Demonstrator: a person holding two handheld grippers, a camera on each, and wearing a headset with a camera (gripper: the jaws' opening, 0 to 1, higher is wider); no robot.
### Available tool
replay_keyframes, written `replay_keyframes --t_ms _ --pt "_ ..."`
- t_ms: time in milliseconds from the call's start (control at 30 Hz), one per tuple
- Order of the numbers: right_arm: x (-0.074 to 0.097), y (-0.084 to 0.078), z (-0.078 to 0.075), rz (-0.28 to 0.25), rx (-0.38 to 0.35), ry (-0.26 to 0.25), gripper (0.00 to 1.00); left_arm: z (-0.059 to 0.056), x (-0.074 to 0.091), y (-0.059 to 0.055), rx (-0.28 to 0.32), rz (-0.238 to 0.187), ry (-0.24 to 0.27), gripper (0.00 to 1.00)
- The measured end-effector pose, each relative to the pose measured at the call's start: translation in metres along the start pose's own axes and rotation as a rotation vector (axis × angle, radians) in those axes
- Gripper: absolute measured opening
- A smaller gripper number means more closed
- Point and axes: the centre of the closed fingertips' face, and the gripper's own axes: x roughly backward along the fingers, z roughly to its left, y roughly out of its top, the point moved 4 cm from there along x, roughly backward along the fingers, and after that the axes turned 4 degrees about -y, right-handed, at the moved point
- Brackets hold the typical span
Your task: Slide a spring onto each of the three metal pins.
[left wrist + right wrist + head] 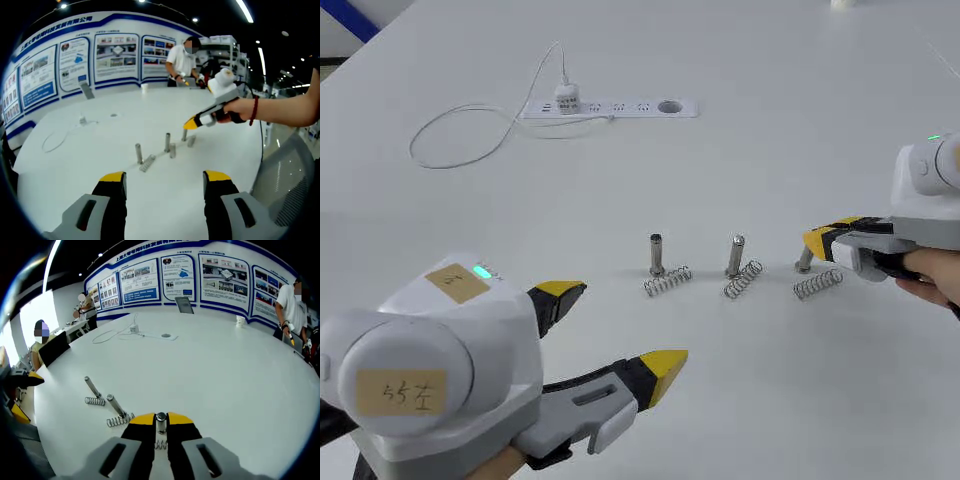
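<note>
Three metal pins stand upright in a row on the white table: left pin, middle pin, right pin. A spring lies beside each. The right gripper has its yellow tips at the right pin's top. The left gripper hangs near the pins, jaws spread. Well behind lies a power strip with a white charger and its looped cable.

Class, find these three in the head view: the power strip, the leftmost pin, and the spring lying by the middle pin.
power strip (pixel 620 107), head view, middle of its white body.
leftmost pin (pixel 656 255), head view, halfway up its shaft.
middle spring (pixel 743 279), head view, its centre coils.
</note>
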Motion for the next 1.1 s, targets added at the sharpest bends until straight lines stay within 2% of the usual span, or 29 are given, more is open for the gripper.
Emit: replay_keyframes --t_ms 300,733,933,1100 --pt "0.000 0.001 0.001 -0.005 -0.042 0.001 0.10 -0.001 -0.001 -0.001 -0.002 0.002 -0.005 0.62" --pt "0.010 0.007 0.001 -0.036 -0.047 0.001 0.22 0.004 -0.003 0.000 -0.020 0.008 0.001 0.62" --pt "0.018 0.010 0.001 -0.061 -0.045 0.021 0.29 0.009 -0.006 0.002 -0.047 0.005 0.014 0.61" --pt "0.024 0.010 0.004 -0.072 -0.047 0.041 0.34 0.013 -0.014 -0.002 -0.071 0.031 0.013 0.58"
